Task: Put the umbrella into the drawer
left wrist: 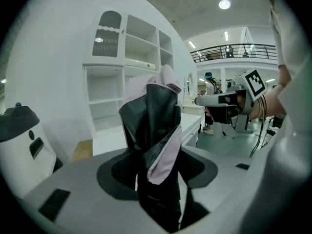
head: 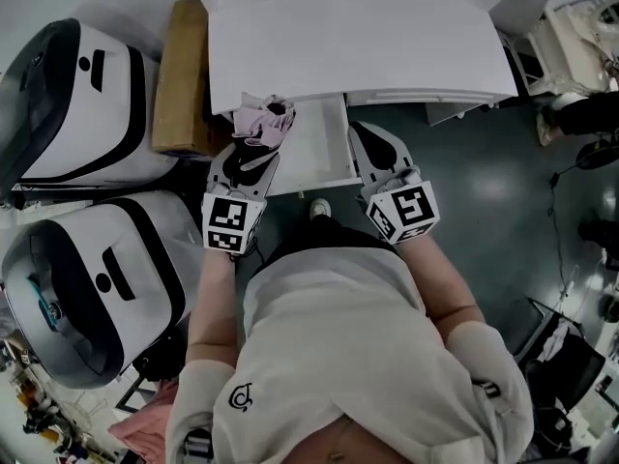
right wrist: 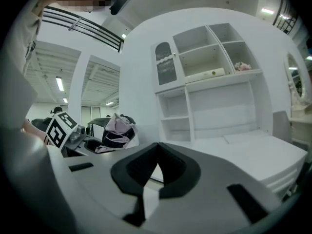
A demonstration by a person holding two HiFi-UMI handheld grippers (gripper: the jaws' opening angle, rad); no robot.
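Note:
A folded pink and black umbrella (head: 263, 124) (left wrist: 156, 130) stands up between the jaws of my left gripper (head: 253, 153) (left wrist: 156, 165), which is shut on it. It hangs over the left front corner of the open white drawer (head: 319, 148), pulled out from the white desk (head: 358, 46). My right gripper (head: 372, 148) (right wrist: 157, 167) is at the drawer's right side, jaws together with nothing between them. In the right gripper view the umbrella (right wrist: 117, 130) shows at the left. The left gripper view has the right gripper (left wrist: 219, 100) off to the right.
Two large white and black machines (head: 87, 104) (head: 97, 298) stand at the left, with a brown cardboard box (head: 182, 75) beside the desk. A white shelf unit (right wrist: 209, 72) rises over the desk. Dark floor with cables and stands (head: 580, 162) lies to the right.

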